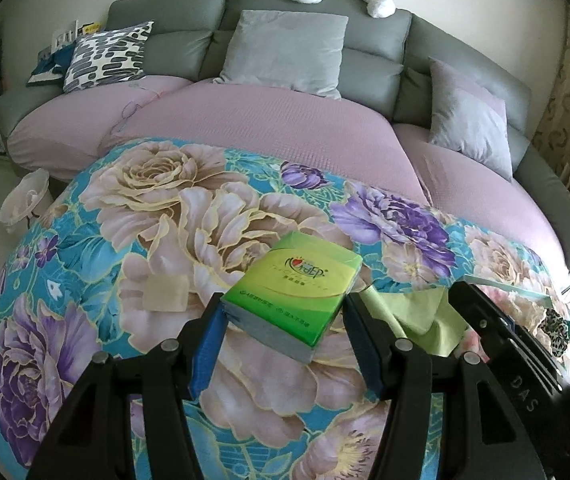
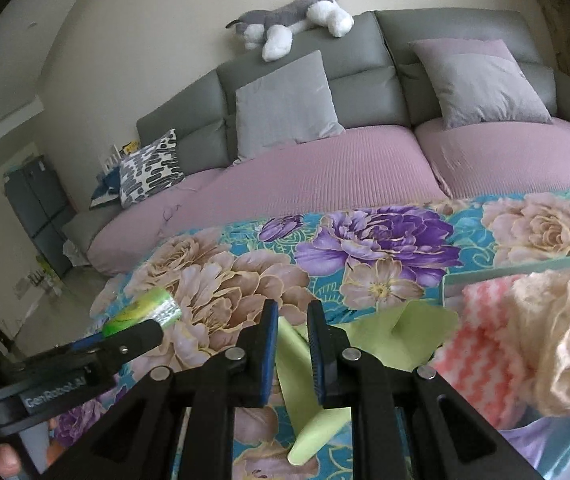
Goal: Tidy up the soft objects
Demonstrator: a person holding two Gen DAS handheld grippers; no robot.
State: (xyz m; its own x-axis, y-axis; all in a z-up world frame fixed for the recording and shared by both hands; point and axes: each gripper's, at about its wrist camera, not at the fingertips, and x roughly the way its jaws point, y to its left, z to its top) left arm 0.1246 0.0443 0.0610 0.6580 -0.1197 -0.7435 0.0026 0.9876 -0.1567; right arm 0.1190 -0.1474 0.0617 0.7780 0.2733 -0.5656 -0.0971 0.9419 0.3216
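Covering low surface in lower frame: floral cloth point(image 1: 189, 216), teal with purple and cream blooms. Behind it grey sofa point(image 1: 369, 68) with pink seat cover, grey cushions point(image 1: 285, 50), patterned cushion point(image 1: 105, 56) upper left, plush dog point(image 2: 293, 20) along backrest, cream wall above. Left gripper point(image 1: 283, 312) clamped on green tissue pack point(image 1: 293, 280), mid-frame. Right gripper point(image 2: 293, 320) jaws nearly together, pinching green cloth point(image 2: 305, 364) lower centre. Tray point(image 2: 525, 270) at right edge holds pink-white cloth point(image 2: 481, 344) and cream lace point(image 2: 557, 344).
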